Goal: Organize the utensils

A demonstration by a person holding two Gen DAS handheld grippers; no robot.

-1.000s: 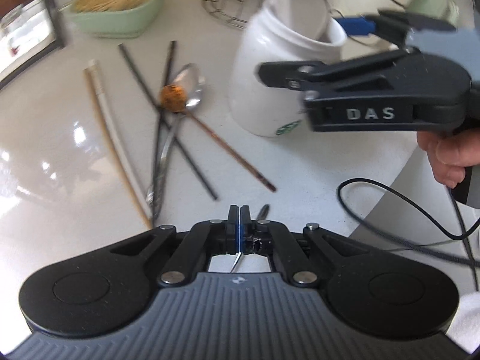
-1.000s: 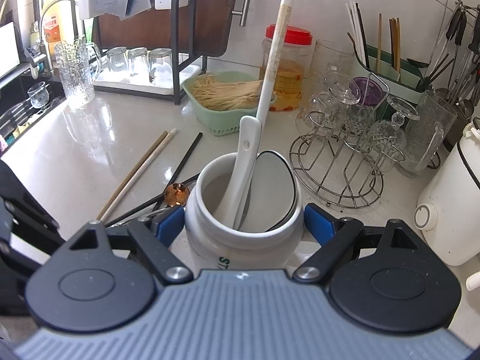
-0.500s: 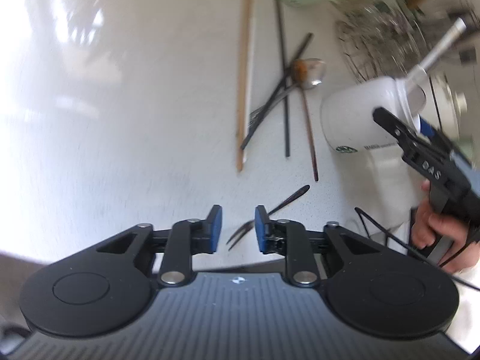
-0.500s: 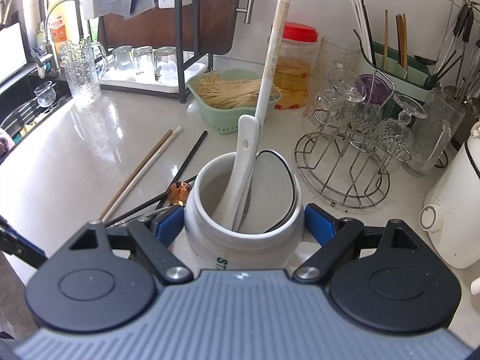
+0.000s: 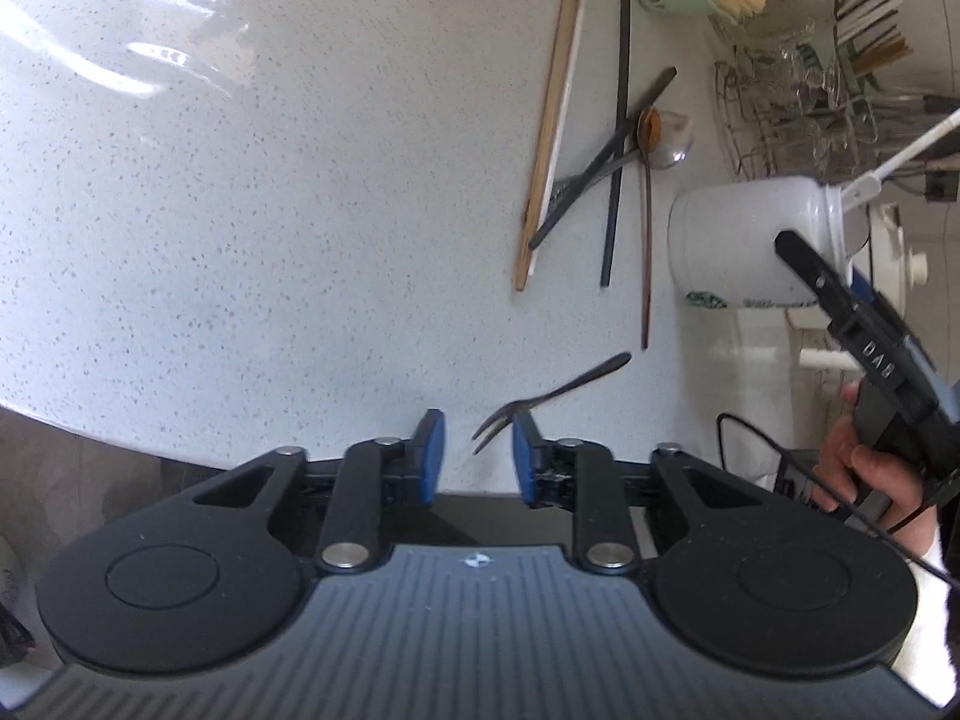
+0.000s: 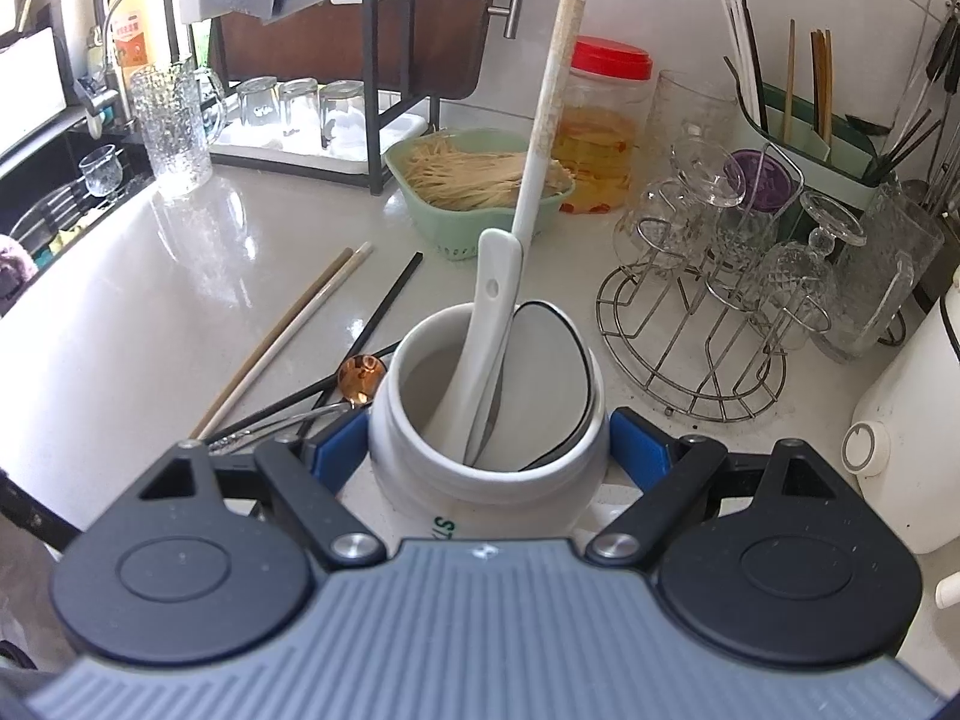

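A small dark fork (image 5: 558, 390) lies at the counter's front edge, its tines between the blue pads of my left gripper (image 5: 477, 438). The jaws are closing and do not clamp it. My right gripper (image 6: 486, 450) is shut on the white jar (image 6: 480, 480), one pad on each side; the left wrist view shows that gripper (image 5: 864, 348) and jar (image 5: 744, 240) too. A white ceramic spoon (image 6: 492, 324) and a long white handle (image 6: 552, 102) stand in the jar. Beige chopsticks (image 5: 552, 132), black chopsticks (image 5: 618, 138), a metal spoon (image 5: 666, 138) and a copper-bowled spoon (image 5: 647, 240) lie loose left of the jar.
Behind the jar stand a green basket of sticks (image 6: 474, 180), a red-lidded jar (image 6: 600, 126) and a wire rack of glasses (image 6: 708, 312). A white appliance (image 6: 906, 438) is at the right, a sink (image 6: 54, 204) at the far left. The counter edge (image 5: 180, 456) runs under my left gripper.
My left gripper, shut on the fork a second ago, has rolled, swung away from the jar and opened; the fork now sits loose between its pads. The right gripper has kept still on the jar.
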